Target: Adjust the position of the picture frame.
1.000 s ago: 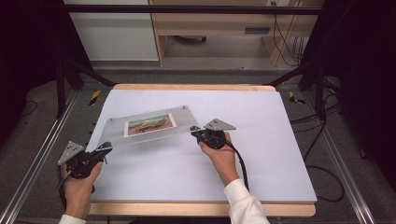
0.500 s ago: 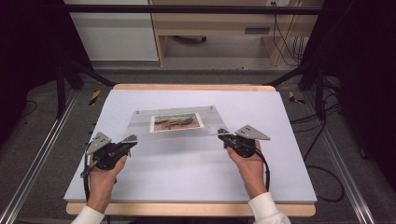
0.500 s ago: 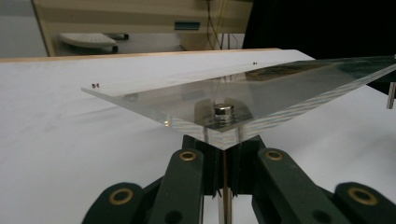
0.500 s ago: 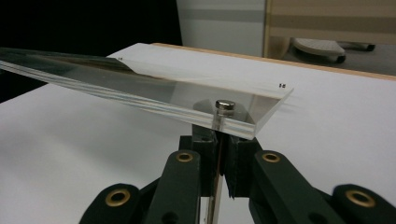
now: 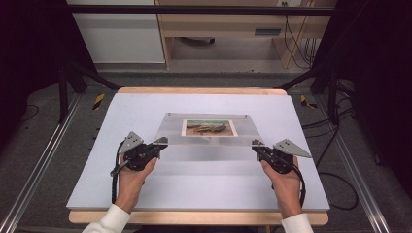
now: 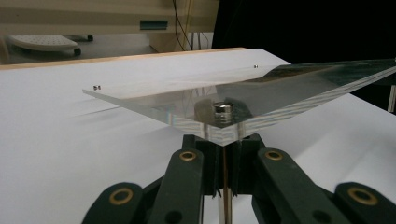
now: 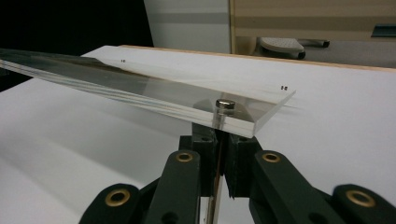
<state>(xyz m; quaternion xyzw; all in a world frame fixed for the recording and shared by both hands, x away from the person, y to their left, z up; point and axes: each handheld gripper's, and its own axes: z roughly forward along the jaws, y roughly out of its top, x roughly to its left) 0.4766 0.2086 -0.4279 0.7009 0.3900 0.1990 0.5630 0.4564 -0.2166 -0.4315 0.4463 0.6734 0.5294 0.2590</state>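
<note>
Left tool: the left tool is clamped with its jaws closed on the near left corner of the clear acrylic frame.
Right tool: the right tool is clamped likewise on the near right corner, by a metal stud.
Frame: it is held level above the white worktop, spanning both tools; a landscape photo is seen inside it.
Surroundings: a cabinet and cables are seen beyond the worktop, well apart.

The clear frame holds a brown-green photo; under it, the white table has a light wooden edge.
</note>
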